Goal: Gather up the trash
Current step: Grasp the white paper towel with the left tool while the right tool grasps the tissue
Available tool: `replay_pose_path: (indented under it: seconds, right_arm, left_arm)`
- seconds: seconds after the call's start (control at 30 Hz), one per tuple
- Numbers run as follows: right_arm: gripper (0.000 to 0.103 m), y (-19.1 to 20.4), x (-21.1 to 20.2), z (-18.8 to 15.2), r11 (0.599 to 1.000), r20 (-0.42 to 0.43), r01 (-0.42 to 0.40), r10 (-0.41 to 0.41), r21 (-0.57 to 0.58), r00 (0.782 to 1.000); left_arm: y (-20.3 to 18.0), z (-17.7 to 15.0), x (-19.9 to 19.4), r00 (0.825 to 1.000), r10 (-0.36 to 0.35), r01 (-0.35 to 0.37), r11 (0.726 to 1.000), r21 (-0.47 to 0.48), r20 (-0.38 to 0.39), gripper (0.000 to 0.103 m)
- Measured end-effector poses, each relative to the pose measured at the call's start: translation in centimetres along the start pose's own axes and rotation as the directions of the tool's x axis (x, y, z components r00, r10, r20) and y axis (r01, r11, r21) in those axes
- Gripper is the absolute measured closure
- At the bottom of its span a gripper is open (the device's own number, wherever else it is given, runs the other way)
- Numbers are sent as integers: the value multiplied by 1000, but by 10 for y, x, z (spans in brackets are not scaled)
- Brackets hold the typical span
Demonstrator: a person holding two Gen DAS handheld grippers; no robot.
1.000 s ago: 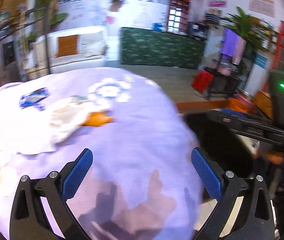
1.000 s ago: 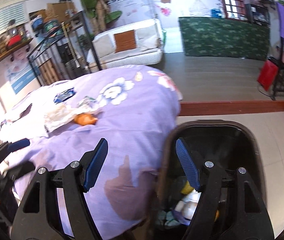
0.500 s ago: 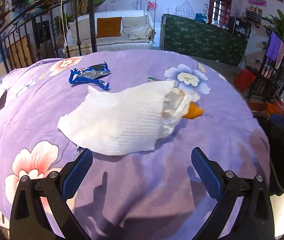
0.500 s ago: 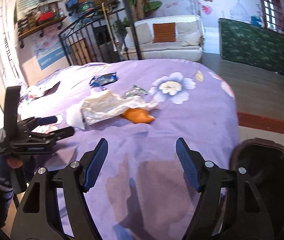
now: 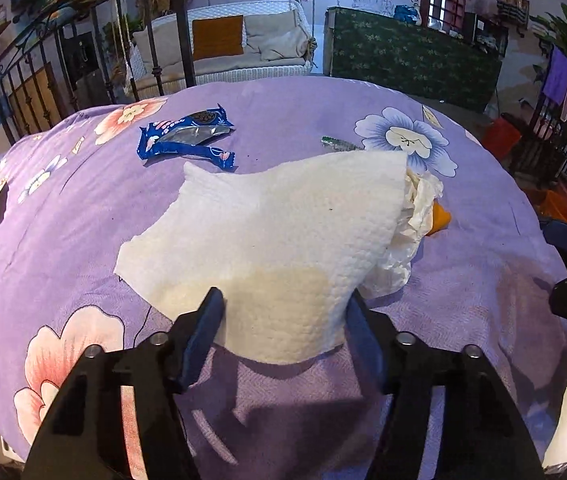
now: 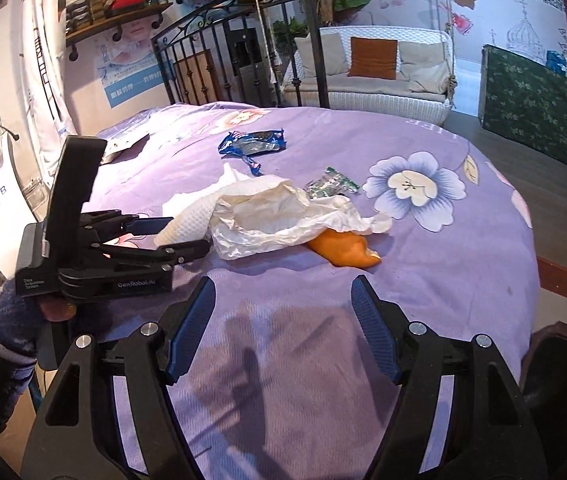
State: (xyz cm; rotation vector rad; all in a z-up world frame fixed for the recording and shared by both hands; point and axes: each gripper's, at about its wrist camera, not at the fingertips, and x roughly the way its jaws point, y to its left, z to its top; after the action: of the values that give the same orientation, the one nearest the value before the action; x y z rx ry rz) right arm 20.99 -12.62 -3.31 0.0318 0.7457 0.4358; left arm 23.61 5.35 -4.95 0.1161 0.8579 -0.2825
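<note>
The left gripper (image 5: 283, 320) is open around the near edge of the white paper towel (image 5: 275, 232) – the right gripper (image 6: 283, 324) waits nearby, open and empty.

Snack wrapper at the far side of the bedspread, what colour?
Blue with a silver inside; the snack wrapper shows best in the left wrist view, lying beyond the white paper towel.

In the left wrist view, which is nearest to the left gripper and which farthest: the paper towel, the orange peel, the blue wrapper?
From the left gripper:
1. Paper towel: its near edge lies between the fingers, straight ahead.
2. Orange peel: ahead on the right, past the crumpled tissue.
3. Blue wrapper: farthest, ahead on the left, beyond the towel.
</note>
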Motion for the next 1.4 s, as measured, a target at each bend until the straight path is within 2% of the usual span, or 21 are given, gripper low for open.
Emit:
replay_pose_path:
  seconds: [0.03, 0.13, 0.17, 0.23, 0.37, 0.57, 0.6, 0.63, 0.7, 0.73, 0.83, 1.03, 1.27, 1.4]
  right_arm:
    - [33, 1, 5, 2, 1000, -7, -6, 6, -3, 1000]
    - [33, 7, 21, 10, 999, -36, -26, 25, -19, 999]
    - [33, 11, 28, 13, 999, -47, -31, 30, -33, 998]
    - [33, 20, 41, 19, 997, -64, -34, 30, -63, 998]
    - [33, 35, 66, 32, 992, -95, -21, 10, -123, 995]
    - [34, 45, 103, 43, 986, -151, 27, -53, -165, 987]
    - [46, 45, 108, 44, 986, -157, 36, -63, -166, 986]
    - [63, 45, 111, 45, 986, -161, 36, -63, -164, 985]
    - [73, 42, 111, 46, 987, -157, 37, -61, -155, 986]
    - [78, 42, 109, 46, 987, -146, 40, -62, -153, 987]
    - [81, 40, 94, 46, 988, -101, 32, -48, -149, 994]
    - [83, 33, 51, 46, 991, -16, 31, -33, -131, 999]
    - [83, 16, -4, 40, 994, 64, 57, -51, -91, 997]
    - [83, -7, -31, 26, 992, 76, 113, -108, -60, 991]
  left_arm:
    - [4, 0, -2, 1000, -1, 1, 1000, -7, 5, 60]
    - [18, -2, -8, 999, -40, 41, 998, -57, 20, 76]
    - [23, -2, -12, 998, -63, 65, 995, -80, 31, 77]
    - [30, -2, -19, 997, -63, 68, 993, -101, 49, 95]
    - [44, -1, -29, 989, -120, 132, 978, -164, 84, 97]
    - [49, 5, -32, 986, -124, 142, 976, -167, 112, 100]
    - [49, 6, -31, 986, -125, 143, 975, -168, 115, 100]
    - [49, 7, -30, 985, -128, 147, 974, -170, 118, 100]
    - [50, 9, -30, 981, -137, 160, 971, -178, 134, 101]
    - [50, 11, -32, 980, -138, 163, 970, -179, 147, 101]
    - [48, 15, -41, 973, -136, 170, 970, -177, 188, 101]
    - [39, 23, -66, 955, -145, 188, 970, -151, 259, 101]
    - [9, 33, -103, 921, -190, 228, 971, -74, 339, 101]
    - [-7, 39, -122, 899, -220, 252, 967, -36, 379, 101]
